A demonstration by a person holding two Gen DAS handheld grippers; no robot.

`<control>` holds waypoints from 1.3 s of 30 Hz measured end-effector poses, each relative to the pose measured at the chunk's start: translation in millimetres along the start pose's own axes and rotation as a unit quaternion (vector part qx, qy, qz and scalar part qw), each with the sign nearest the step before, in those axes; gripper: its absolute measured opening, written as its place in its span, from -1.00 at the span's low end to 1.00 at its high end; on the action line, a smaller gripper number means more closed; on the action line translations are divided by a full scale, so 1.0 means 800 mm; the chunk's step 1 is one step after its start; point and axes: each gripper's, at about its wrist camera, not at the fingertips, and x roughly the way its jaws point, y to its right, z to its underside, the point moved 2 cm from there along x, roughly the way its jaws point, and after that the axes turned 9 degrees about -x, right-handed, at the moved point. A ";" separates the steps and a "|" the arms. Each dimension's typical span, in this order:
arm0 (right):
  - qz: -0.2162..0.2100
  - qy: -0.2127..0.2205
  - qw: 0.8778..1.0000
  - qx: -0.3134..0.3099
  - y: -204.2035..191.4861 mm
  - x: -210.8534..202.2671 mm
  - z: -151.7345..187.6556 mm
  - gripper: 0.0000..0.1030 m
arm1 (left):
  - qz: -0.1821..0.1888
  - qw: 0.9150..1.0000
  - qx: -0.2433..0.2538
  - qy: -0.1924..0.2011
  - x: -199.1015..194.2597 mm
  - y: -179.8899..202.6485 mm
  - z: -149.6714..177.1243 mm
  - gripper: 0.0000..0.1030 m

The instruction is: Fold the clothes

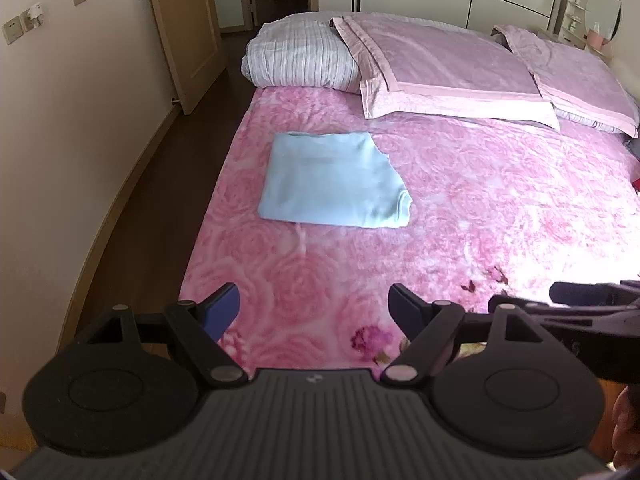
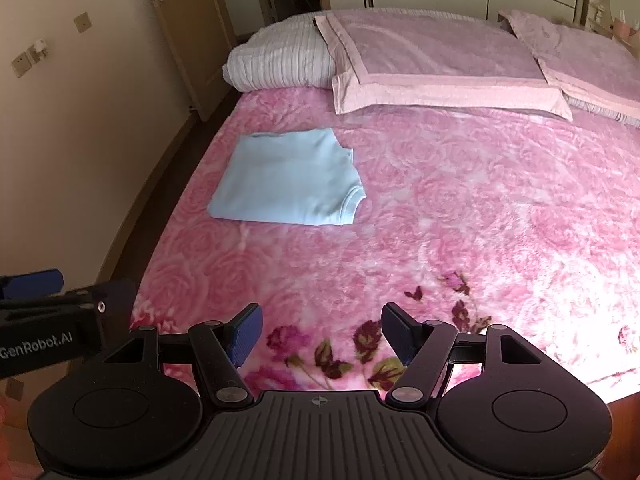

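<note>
On my pink bedspread, 1 folded light-blue shirt, well ahead of my left gripper and right gripper, both empty, jaws wide apart

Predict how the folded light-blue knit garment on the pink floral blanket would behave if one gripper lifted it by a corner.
The folded light-blue knit garment would probably flop and unfold, since its layers lie loose and soft-edged. It looks thin and flat, so likely light. On the plush pink floral blanket, a push would probably bunch it rather than slide it.
</note>
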 end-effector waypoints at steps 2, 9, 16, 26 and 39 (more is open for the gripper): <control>0.001 -0.009 1.000 0.001 -0.005 0.012 -0.004 0.34 | 0.002 1.000 0.002 0.001 0.009 -0.006 -0.008 0.54; 0.002 -0.031 0.999 0.020 -0.018 0.039 -0.019 0.34 | 0.009 1.000 0.016 -0.011 0.033 -0.020 -0.035 0.53; 0.011 -0.045 0.998 0.038 -0.024 0.052 -0.035 0.34 | 0.018 0.999 0.031 -0.027 0.048 -0.024 -0.051 0.53; 0.010 -0.062 0.997 0.039 -0.035 0.080 -0.049 0.34 | 0.016 0.998 0.017 -0.056 0.076 -0.037 -0.053 0.53; 0.004 -0.067 0.997 0.039 -0.036 0.116 -0.077 0.34 | 0.013 0.998 0.014 -0.065 0.108 -0.041 -0.070 0.53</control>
